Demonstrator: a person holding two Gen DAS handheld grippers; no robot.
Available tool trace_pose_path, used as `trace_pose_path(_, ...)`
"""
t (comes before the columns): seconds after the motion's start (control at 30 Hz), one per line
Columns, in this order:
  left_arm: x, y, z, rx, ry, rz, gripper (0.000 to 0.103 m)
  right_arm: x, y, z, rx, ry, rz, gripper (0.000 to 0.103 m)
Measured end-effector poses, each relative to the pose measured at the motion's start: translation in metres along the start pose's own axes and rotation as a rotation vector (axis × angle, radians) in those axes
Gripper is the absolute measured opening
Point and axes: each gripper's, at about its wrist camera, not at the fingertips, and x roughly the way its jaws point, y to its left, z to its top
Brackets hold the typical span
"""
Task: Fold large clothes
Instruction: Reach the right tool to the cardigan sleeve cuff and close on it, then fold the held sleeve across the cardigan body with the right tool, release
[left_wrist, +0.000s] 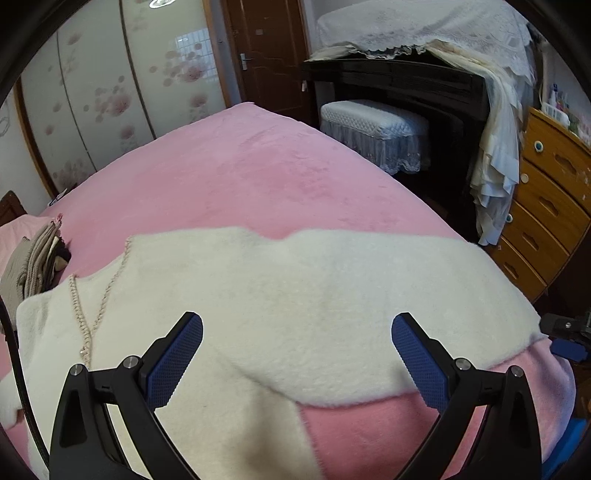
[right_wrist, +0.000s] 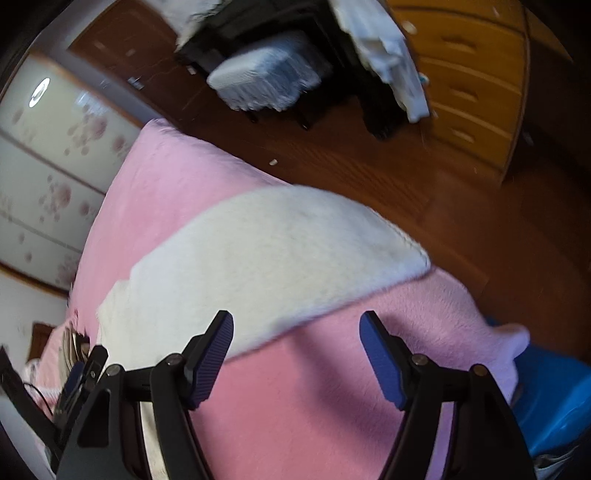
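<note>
A large cream fleece garment (left_wrist: 280, 291) with a braided cord trim lies spread across a pink blanket on the bed (left_wrist: 240, 162). My left gripper (left_wrist: 297, 354) hovers over its near part, blue pads wide apart, nothing between them. In the right wrist view the same cream garment (right_wrist: 266, 258) runs toward the bed's right edge. My right gripper (right_wrist: 295, 354) stands open above the bare pink blanket (right_wrist: 303, 398) just in front of the garment's hem, holding nothing. The other gripper (left_wrist: 567, 338) shows at the left wrist view's right rim.
A folded beige pile (left_wrist: 37, 258) sits at the bed's left side. Beyond the bed stand a covered stool (left_wrist: 373, 133), a dark piano draped in white lace (left_wrist: 424, 48), and a wooden chest of drawers (left_wrist: 546, 199). A blue object (right_wrist: 554, 406) lies by the bed's right corner.
</note>
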Motion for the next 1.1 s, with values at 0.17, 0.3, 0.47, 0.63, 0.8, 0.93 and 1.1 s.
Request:
trace_pose_path(0.17, 0.004, -0.006, -0.002, -0.022, 0.013, -0.033, 0.102, 0.023, -0.02, 0.002, 0.12, -0.002, 0.05, 0.071)
trace_pose_path(0.3, 0.0, 0.005, -0.005, -0.064, 0.025, -0.047, 0.102, 0.032, -0.024, 0.007, 0.162, -0.035, 0.044, 0.057)
trace_pose_path(0.47, -0.005, 0.02, -0.009, -0.107, 0.029, -0.052, 0.102, 0.042, -0.027, 0.017, 0.18, -0.068, 0.091, 0.014)
trace_pose_path(0.63, -0.026, 0.048, -0.012, -0.15, -0.02, -0.008, 0.102, 0.005, 0.022, 0.013, 0.0, -0.231, 0.099, 0.009)
trace_pose_path(0.8, -0.042, 0.105, -0.023, -0.259, 0.006, 0.051, 0.102, -0.029, 0.109, -0.006, -0.254, -0.315, 0.185, 0.009)
trace_pose_path(0.93, -0.056, 0.169, -0.041, -0.368, 0.006, 0.115, 0.102, -0.028, 0.195, -0.046, -0.487, -0.304, 0.277, 0.009)
trace_pose_path(1.1, -0.074, 0.253, -0.066, -0.469, -0.014, 0.243, 0.102, 0.021, 0.278, -0.107, -0.708, -0.209, 0.306, 0.009)
